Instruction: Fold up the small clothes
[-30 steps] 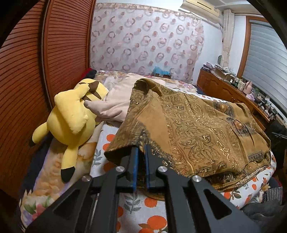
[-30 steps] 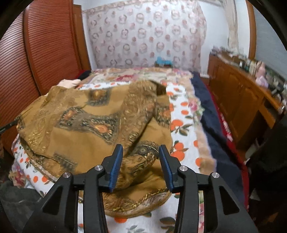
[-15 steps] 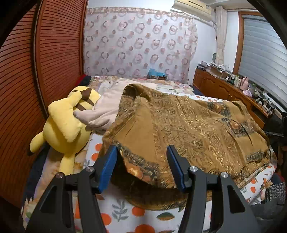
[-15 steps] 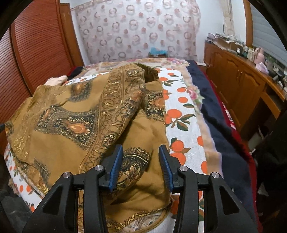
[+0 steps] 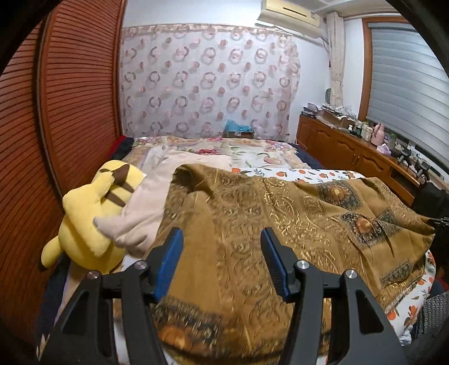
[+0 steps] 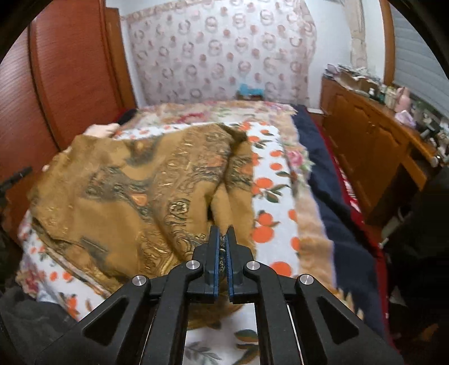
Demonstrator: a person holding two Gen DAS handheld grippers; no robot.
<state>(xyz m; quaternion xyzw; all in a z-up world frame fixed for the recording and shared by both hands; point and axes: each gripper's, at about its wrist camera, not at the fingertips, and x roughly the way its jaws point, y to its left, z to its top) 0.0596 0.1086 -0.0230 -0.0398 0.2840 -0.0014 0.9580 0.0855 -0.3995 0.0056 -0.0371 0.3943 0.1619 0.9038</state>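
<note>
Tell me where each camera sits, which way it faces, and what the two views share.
Left wrist: on the left gripper, jaws open, looking along the bed over the brown cloth and yellow plush toy.
Right wrist: on the right gripper, which has just closed on the brown cloth's edge.
Shared: cloth, orange-print blanket, curtain.

A home bedroom, seemingly: a bed, patterned curtain, wooden dresser and wall air conditioner.

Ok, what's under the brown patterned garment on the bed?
The brown patterned garment lies on a white blanket with orange fruit print, which shows at its edges. Whatever sits beneath its middle is covered. The right gripper is shut on its near edge.
</note>
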